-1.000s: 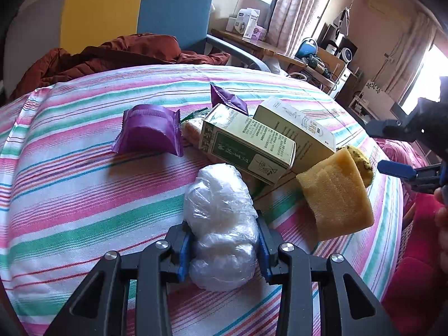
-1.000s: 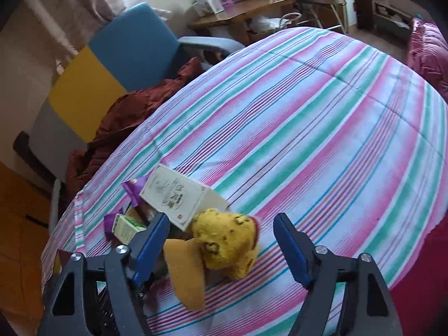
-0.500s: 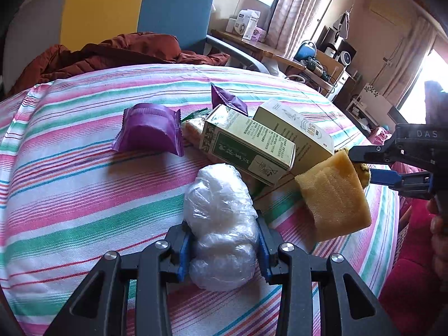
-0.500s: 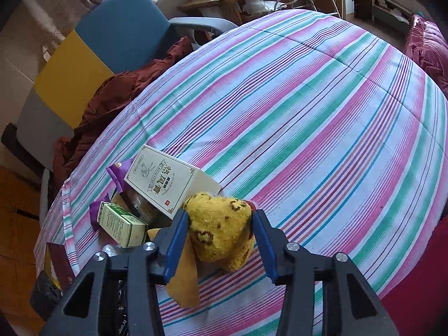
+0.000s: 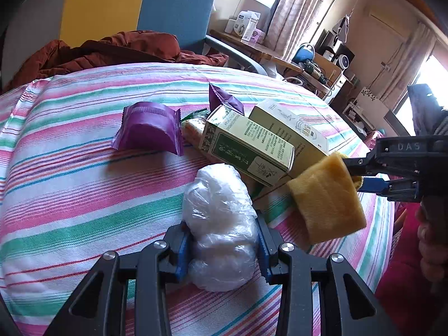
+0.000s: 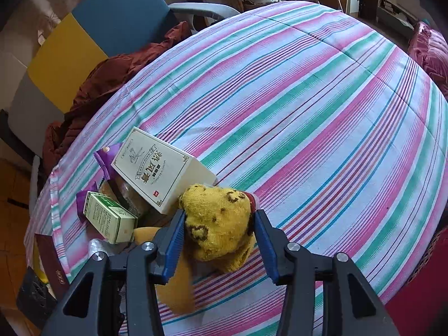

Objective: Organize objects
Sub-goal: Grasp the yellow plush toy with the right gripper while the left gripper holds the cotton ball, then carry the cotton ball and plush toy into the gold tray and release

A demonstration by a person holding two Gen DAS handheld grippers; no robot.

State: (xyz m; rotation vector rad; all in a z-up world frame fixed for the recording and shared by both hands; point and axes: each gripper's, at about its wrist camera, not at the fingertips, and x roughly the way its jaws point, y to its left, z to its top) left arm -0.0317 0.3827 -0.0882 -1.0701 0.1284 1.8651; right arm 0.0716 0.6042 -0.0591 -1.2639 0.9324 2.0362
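Striped cloth desk (image 6: 308, 89), cluttered. Left tool (image 5: 222, 247) clamps plastic wad (image 5: 221, 224): light, squashy, slippery; grip mid-bulk. Right tool (image 6: 219, 236) closed on yellow sock (image 6: 218, 224): soft, limp.

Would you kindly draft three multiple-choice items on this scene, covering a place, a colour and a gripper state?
1. Where does the green box lie?
A. Against the cream box
B. On the chair
C. On the floor

2. What colour is the snack packet?
A. Red
B. Purple
C. Blue

3. What is the left hand-held gripper doing?
A. Standing open over the cloth
B. Closed on the clear plastic bag
C. Closed on the yellow knitted toy

Answers: 1 A, the boxes lie side by side, touching. 2 B, the wrapper is purple. 3 B, both fingers press the bag; the right hand-held gripper holds the toy.
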